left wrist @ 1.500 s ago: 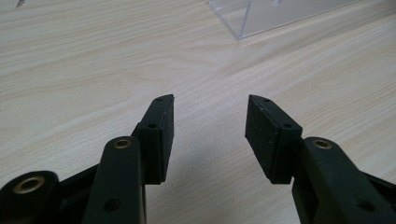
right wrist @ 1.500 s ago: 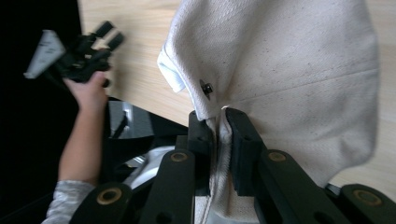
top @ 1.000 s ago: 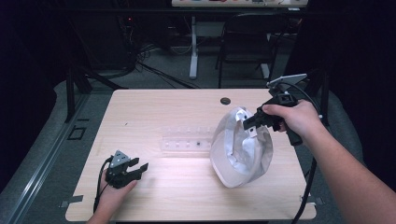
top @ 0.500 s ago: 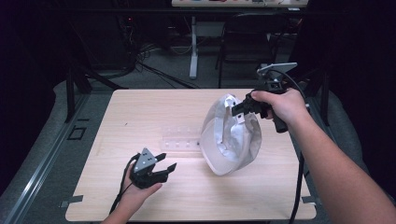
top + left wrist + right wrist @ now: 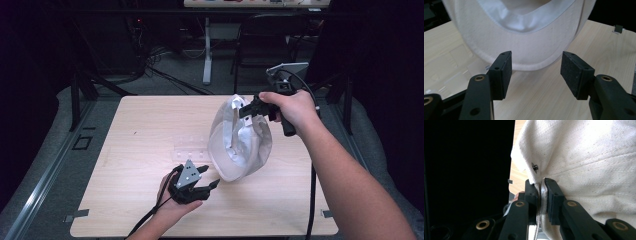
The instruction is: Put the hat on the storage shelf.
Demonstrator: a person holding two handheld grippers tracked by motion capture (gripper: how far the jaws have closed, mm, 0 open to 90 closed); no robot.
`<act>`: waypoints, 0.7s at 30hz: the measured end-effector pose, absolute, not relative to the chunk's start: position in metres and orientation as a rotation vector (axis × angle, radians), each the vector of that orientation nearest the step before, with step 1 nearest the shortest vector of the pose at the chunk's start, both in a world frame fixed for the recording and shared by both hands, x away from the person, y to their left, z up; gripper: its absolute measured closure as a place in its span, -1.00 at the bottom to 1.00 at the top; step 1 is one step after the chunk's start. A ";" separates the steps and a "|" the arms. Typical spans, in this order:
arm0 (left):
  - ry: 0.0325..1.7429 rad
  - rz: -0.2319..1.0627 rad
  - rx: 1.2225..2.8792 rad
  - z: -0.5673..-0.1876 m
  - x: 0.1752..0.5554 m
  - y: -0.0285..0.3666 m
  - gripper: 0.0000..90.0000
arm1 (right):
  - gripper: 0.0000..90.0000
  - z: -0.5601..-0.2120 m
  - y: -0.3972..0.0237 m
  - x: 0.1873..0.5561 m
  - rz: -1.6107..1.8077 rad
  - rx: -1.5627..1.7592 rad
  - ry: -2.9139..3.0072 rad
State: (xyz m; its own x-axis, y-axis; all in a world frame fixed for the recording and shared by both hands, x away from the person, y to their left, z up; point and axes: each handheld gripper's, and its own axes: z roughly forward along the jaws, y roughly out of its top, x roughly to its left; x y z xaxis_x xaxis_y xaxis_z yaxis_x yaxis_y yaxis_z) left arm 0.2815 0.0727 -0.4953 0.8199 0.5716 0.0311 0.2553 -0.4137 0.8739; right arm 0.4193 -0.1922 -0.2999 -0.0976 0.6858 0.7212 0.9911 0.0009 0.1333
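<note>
Two tongs: right tongs pinching the white cap, left tongs spread beneath it; we close gently on its rim

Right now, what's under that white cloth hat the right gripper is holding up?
Bare wooden table lies beneath the hat, whose low brim is near or on it. A clear plastic piece lies beside it and runs behind it, its far end covered. The left gripper waits open at the brim.

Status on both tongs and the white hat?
Right tongs shut on hat, lifted. Left tongs open, at brim, not touching. Nothing between.
</note>
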 end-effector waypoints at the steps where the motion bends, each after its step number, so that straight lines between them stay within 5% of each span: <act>1: 0.593 0.417 2.016 -0.492 0.281 0.066 -0.06 | 0.81 -0.301 -0.188 0.421 -0.892 -1.728 -1.825; 17: 0.538 0.548 2.113 -0.489 0.286 0.014 -0.06 | 0.81 -0.296 -0.170 0.423 -0.903 -1.706 -1.851; 21: 0.553 0.564 2.124 -0.489 0.285 0.007 0.11 | 0.81 -0.296 -0.168 0.423 -0.903 -1.716 -1.851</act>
State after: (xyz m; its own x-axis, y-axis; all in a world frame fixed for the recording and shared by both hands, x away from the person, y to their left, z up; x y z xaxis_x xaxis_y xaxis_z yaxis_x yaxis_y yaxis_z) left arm 0.2854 0.0069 -0.4889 0.8005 0.5665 0.1957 0.1842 -0.5432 0.8191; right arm 0.4234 -0.1682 -0.2962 -0.1190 0.6878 0.7161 0.9877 0.0081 0.1563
